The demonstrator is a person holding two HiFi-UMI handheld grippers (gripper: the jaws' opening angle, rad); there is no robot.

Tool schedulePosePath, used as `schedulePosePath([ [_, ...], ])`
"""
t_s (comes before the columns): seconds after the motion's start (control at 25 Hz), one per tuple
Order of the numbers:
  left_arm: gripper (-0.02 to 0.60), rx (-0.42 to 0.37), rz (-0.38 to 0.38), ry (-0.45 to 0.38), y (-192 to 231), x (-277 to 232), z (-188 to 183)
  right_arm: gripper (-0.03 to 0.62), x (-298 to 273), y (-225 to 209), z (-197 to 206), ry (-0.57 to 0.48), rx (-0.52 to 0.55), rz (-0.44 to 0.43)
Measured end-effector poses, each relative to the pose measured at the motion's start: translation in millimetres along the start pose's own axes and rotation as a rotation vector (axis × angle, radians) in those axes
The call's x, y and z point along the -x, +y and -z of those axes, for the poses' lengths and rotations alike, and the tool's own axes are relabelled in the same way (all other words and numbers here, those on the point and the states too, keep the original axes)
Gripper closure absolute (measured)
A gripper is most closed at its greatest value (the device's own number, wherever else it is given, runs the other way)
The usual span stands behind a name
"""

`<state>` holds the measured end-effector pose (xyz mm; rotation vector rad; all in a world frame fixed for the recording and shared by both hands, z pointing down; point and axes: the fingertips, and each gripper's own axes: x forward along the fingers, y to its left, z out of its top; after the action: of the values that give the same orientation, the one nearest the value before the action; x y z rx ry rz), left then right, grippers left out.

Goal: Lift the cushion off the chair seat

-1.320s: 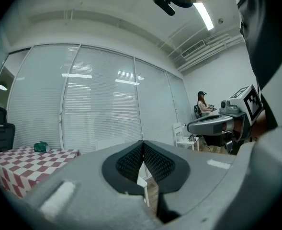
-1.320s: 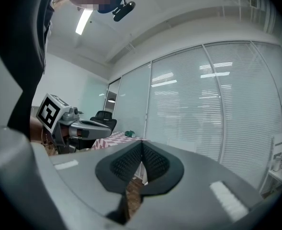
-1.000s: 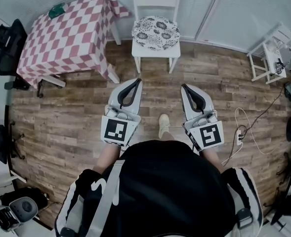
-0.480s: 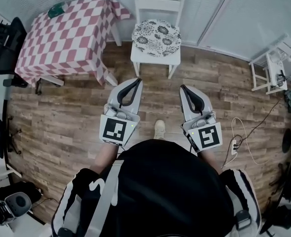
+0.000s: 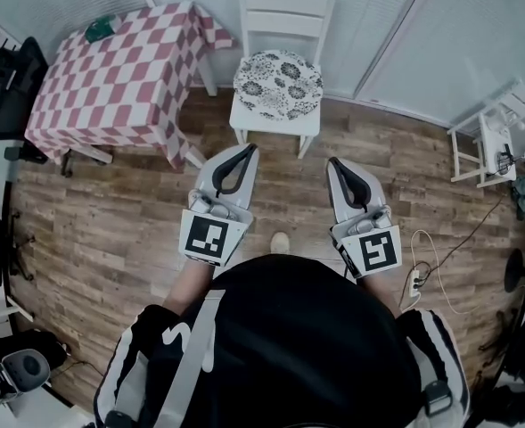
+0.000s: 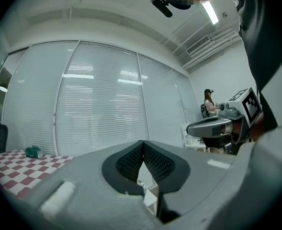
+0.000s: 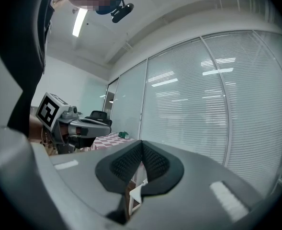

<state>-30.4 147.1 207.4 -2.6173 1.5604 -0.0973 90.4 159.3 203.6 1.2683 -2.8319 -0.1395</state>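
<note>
- cushion point(image 5: 277, 83): round, floral b/w print; lies flat on the seat of the white chair point(image 5: 286, 12); untouched; it's ahead of both grippers, roughly between their lines, a bit nearer the left one
- left gripper point(image 5: 247, 147): jaws closed, pads meeting, nothing between them; held level, pointing fwd; in the head view its tip shows just short of the seat's front edge, clear of it
- right gripper point(image 5: 332, 161): same; closed & empty; held alongside the left, tip also short of the chair
- change vs a sec ago: chair + cushion now sit closer to both tips; the person has stepped fwd w/ both grippers carried side by side; jaws as closed as before
- meaning: approach only, lift not begun; I judge the jaws must open before either can take the cushion's rim; a gap is still left to close
- outward: table w/ red-white checked cloth point(image 5: 110, 69) off to the left of the left gripper; small white stand point(image 5: 485, 136) well off to the right of the right gripper; cable point(image 5: 440, 257) on the wood floor point(image 5: 110, 212) beside the right gripper
</note>
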Motion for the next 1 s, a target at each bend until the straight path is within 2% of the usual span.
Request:
schedulePosePath([
  [0.36, 0.581, 0.022, -0.023, 0.001, 2, -24, 3, 0.6, -12, -24, 15, 0.008, -0.008, -0.034],
  [1.0, 0.581, 0.02, -0.016, -0.002, -1, -38, 3, 0.6, -14, -33, 18, 0.008, -0.023, -0.045],
])
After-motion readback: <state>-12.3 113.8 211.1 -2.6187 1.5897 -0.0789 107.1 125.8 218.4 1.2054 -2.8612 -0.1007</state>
